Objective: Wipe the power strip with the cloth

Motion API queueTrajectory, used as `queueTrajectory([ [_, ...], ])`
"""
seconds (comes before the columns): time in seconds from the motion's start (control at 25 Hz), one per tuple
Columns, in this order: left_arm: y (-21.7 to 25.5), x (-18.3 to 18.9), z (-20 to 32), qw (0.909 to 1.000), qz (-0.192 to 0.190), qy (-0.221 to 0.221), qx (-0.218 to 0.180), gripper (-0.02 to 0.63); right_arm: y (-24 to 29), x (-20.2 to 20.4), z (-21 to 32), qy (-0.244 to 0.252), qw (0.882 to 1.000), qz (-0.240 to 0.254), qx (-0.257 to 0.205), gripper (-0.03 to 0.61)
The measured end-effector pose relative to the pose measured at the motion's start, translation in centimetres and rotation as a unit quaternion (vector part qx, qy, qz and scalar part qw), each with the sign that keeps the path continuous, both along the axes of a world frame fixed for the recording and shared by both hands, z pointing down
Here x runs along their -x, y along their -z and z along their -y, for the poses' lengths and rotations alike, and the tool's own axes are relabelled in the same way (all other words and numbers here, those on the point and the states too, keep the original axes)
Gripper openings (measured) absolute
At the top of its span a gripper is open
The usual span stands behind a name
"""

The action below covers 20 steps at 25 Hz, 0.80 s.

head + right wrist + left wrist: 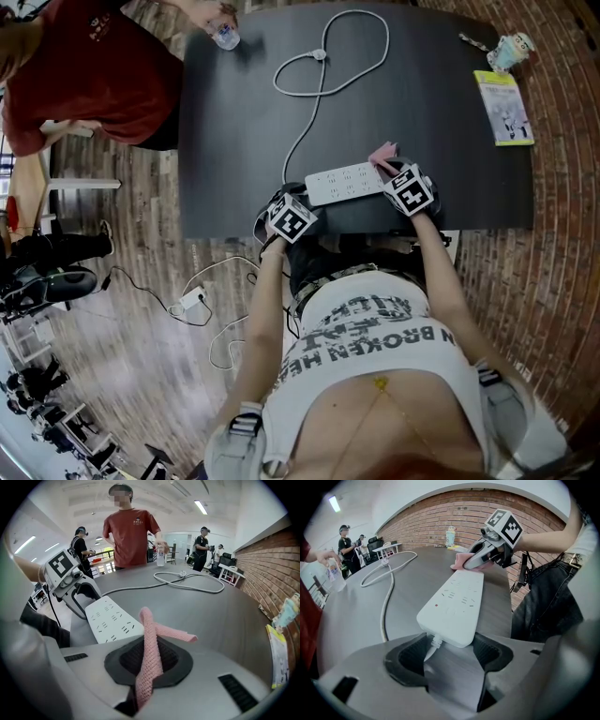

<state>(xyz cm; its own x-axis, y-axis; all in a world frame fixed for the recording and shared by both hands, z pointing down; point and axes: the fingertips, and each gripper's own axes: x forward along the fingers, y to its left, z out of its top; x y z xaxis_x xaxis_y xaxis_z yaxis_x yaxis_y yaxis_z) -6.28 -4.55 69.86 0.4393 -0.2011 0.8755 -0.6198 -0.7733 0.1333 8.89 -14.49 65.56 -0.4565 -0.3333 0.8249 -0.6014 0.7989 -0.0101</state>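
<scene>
A white power strip [345, 181] lies near the front edge of the black table [234, 122], its cord end toward my left. My left gripper [289, 217] has that cord end [452, 604] between its jaws, and both pads sit against its sides [450, 648]. My right gripper [411, 187] is shut on a pink cloth [150, 644]. It hangs over the strip's other end [112, 620], where the cloth's loose tail [382, 153] trails onto the table. The left gripper view shows the right gripper [480, 557] and cloth [459, 562] at the strip's far end.
The strip's white cord [328, 56] loops across the middle of the table. A person in a red shirt [84, 66] stands at the far left, a hand on a water bottle [225, 36]. A booklet [506, 108], a small cup [511, 49] and a pen [473, 42] lie far right.
</scene>
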Motion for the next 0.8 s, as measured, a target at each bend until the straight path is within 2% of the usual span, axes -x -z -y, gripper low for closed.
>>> queueTrajectory([
  [0.16,0.0,0.0,0.2,1.0,-0.003,-0.001,-0.003,0.291,-0.1,0.1,0.3,-0.003,1.0,-0.004,-0.004,0.017],
  [0.24,0.0,0.1,0.2,1.0,-0.003,-0.001,-0.002,0.291,0.1,0.6,-0.1,0.012,1.0,-0.008,-0.008,0.017],
  [0.32,-0.1,-0.1,0.2,1.0,-0.004,-0.001,-0.002,0.291,0.7,1.8,-1.3,0.042,0.999,0.003,-0.008,0.017],
  [0.4,-0.1,0.0,0.2,1.0,-0.004,0.0,-0.002,0.291,1.5,4.0,-2.8,0.078,0.996,0.036,-0.003,0.017],
  [0.56,-0.1,0.1,0.1,1.0,-0.004,0.0,-0.003,0.291,3.0,8.6,-5.4,0.143,0.985,0.095,0.018,0.017],
  [0.8,0.0,0.2,0.1,1.0,-0.003,0.001,-0.005,0.29,2.7,13.9,-8.1,0.228,0.967,0.103,0.055,0.017],
])
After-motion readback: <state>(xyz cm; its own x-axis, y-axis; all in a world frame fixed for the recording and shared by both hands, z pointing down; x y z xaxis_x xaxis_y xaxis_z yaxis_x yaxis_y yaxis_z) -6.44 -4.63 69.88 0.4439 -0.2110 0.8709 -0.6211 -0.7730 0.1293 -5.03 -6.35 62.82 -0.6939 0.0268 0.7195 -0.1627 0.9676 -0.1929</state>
